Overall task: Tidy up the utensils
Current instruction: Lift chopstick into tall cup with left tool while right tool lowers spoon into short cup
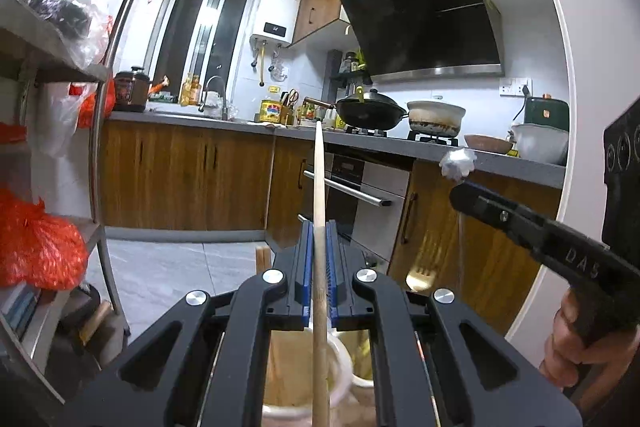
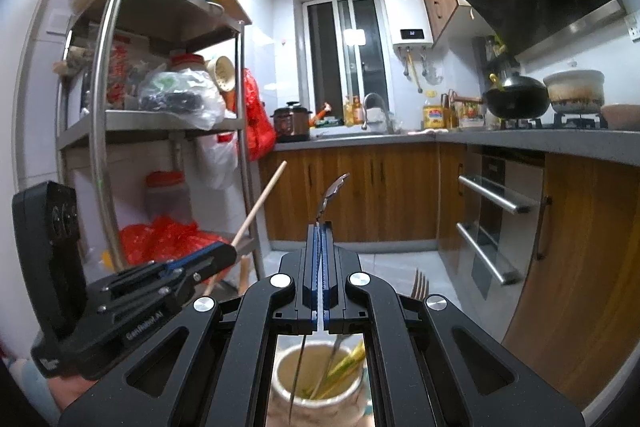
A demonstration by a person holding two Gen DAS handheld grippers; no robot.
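Slippage threatens: your left tool [image 1: 319, 275] clamps a wooden chopstick [image 1: 319, 187], your right tool [image 2: 322, 267] a metal utensil [image 2: 332, 193], both above the near holders [image 2: 320, 379], thinly gripped.

Left gripper [image 1: 319, 243] clamps a wooden stick [image 1: 319, 187] (pointing toward the counter [image 1: 192, 119]).

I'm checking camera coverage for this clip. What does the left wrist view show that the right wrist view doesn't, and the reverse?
Only the left wrist view: the left hand-held gripper shut on a wooden chopstick seen end-on, and the white flower-shaped end of the right one's utensil.

Only the right wrist view: the right hand-held gripper shut on a thin metal utensil, a jar of utensils below, a fork, and the upper shelves of the steel rack.

Both: wok, clay pot, oven, water heater.
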